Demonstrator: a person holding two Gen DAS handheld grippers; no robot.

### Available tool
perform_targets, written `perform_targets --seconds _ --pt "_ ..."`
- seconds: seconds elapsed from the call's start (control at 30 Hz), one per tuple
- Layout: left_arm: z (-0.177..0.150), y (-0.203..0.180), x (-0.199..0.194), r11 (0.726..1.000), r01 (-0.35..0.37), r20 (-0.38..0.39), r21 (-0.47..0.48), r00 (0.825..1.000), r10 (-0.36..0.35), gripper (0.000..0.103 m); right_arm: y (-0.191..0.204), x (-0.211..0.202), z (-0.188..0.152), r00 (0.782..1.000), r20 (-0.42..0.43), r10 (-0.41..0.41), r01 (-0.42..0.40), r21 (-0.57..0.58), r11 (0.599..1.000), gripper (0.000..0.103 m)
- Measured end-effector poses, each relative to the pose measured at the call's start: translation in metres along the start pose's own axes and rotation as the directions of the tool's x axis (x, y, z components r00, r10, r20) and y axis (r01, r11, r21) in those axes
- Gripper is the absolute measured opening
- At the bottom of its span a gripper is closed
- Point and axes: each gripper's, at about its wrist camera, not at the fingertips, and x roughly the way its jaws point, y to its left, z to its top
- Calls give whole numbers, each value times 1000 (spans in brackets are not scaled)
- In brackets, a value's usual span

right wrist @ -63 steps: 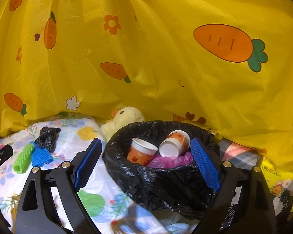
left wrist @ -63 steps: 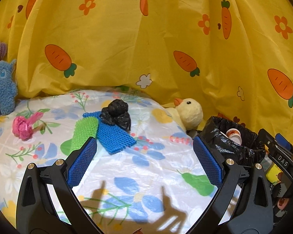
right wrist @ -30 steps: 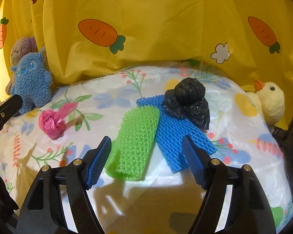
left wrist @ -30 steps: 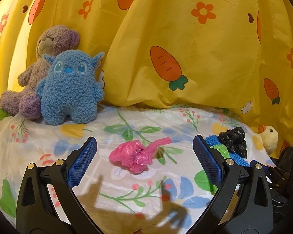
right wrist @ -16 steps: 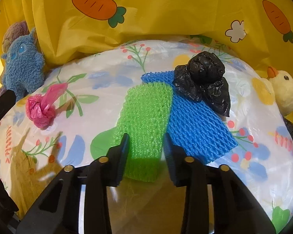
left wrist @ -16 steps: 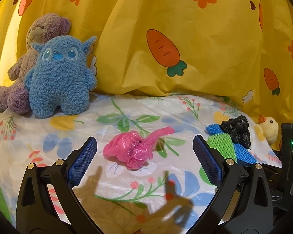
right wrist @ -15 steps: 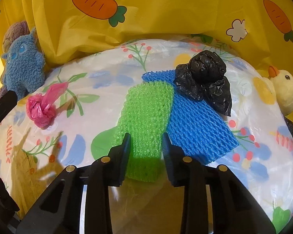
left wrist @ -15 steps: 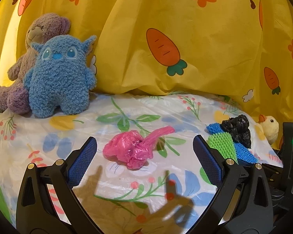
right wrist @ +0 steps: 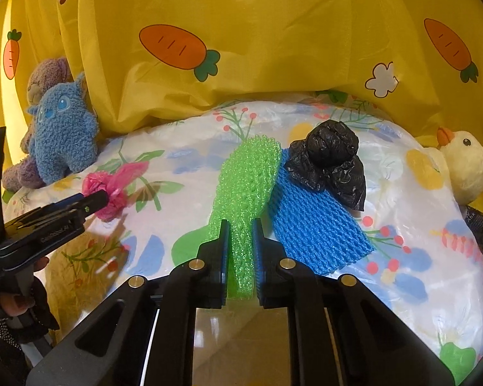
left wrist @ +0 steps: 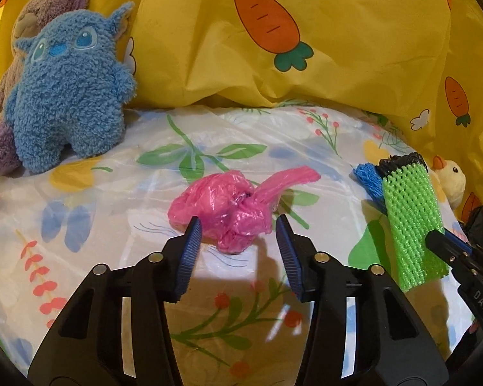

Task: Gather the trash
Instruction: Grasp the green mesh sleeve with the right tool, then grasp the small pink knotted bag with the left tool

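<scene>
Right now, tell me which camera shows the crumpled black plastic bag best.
The right wrist view: the black bag sits whole and unobstructed there, lying on the far end of the blue foam net. The left wrist view shows only a sliver of it, at the far right, mostly hidden behind the raised green foam net.

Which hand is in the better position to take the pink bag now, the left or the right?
Left. The left gripper has the pink bag between its closing jaws. The right gripper is closing on the green net, and the bag lies off to its side.
</scene>
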Motion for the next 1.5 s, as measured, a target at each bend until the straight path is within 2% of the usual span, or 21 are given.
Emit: perform_targets --seconds 0.13,0.2,0.53,0.63,0.67,0.73,0.77,0.8,0.83,0.97,1.07,1.27,1.5 --pt "-2 -7 10 999 11 -50 33 999 -10 18 -2 -10 0 1000 9 16 -16 -1 1000 14" --pt "-3 -9 12 999 26 -60 40 998 -24 2 -3 -16 -2 1000 18 20 -19 -4 1000 14" --pt "-5 -10 -4 998 48 -1 38 999 -48 0 -15 -36 -8 998 49 30 -31 17 999 14" --pt "-1 -6 -17 998 51 49 24 997 -52 0 -19 -40 -10 998 57 32 -33 24 999 14" --pt "2 -6 -20 999 48 55 21 997 -49 4 -20 -40 -11 998 59 31 -33 29 999 14" --pt "6 -8 -22 999 39 64 21 997 -41 32 -23 -42 -10 997 64 33 -35 38 999 14" --pt "8 -9 -22 999 25 77 22 997 -27 62 -24 -42 -10 997 67 32 -35 42 999 14" --pt "9 -11 -23 1000 11 103 19 995 -13 71 -25 -42 -9 997 68 34 -37 46 998 14" --pt "10 -12 -21 1000 9 116 23 993 -12 71 -26 -42 -9 997 71 36 -40 48 998 14" --pt "18 -18 0 999 -4 69 42 998 1 71 -29 -43 -10 997 75 37 -41 50 998 14" --pt "19 -21 14 998 -14 42 56 999 12 66 -32 -43 -10 996 79 33 -37 50 998 14" --pt "20 -24 29 997 -8 -1 81 1000 9 41 -37 -43 -10 996 78 31 -36 58 998 14" --pt "19 -21 28 998 -2 4 62 1000 2 19 -38 -44 -11 996 79 31 -36 57 998 14"
